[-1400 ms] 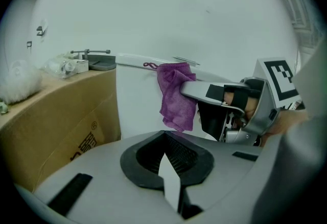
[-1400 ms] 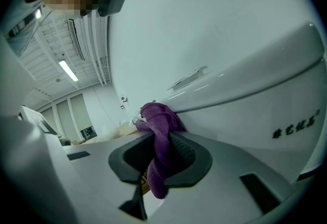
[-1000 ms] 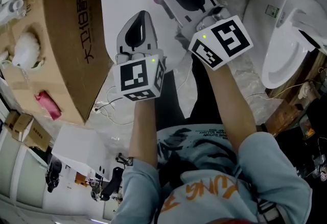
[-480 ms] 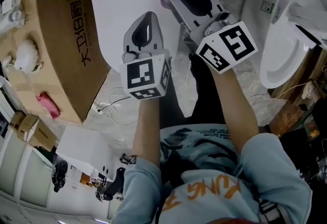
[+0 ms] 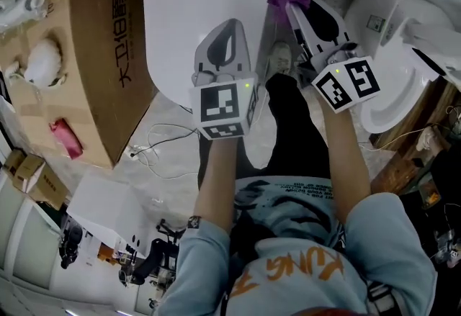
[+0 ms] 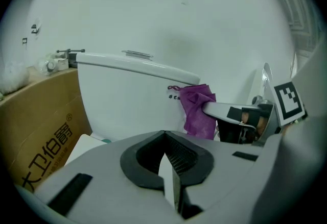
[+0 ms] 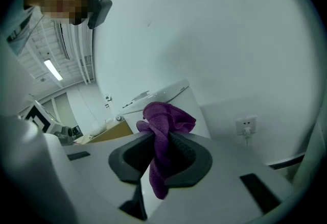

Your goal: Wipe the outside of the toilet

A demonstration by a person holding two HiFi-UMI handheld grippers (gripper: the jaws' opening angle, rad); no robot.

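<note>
Right gripper view — claw point(image 7: 161, 147) pinches cloth point(image 7: 166, 118); toilet point(image 7: 176, 93) half-hidden.

Bright, even indoor light; fisheye vignetting and edge distortion in gripper views.

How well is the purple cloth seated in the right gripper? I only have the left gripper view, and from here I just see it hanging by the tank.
Observer: The right gripper view shows the right gripper shut on the purple cloth, with a bunch above the jaws and a tail hanging below them.
Operator: Anything on my right that I might bump?
Observer: In the head view, a second white toilet stands just to the right of that gripper.
Operator: And the lid of the toilet in front of me?
Observer: The head view shows the lid down flat over the bowl.
</note>
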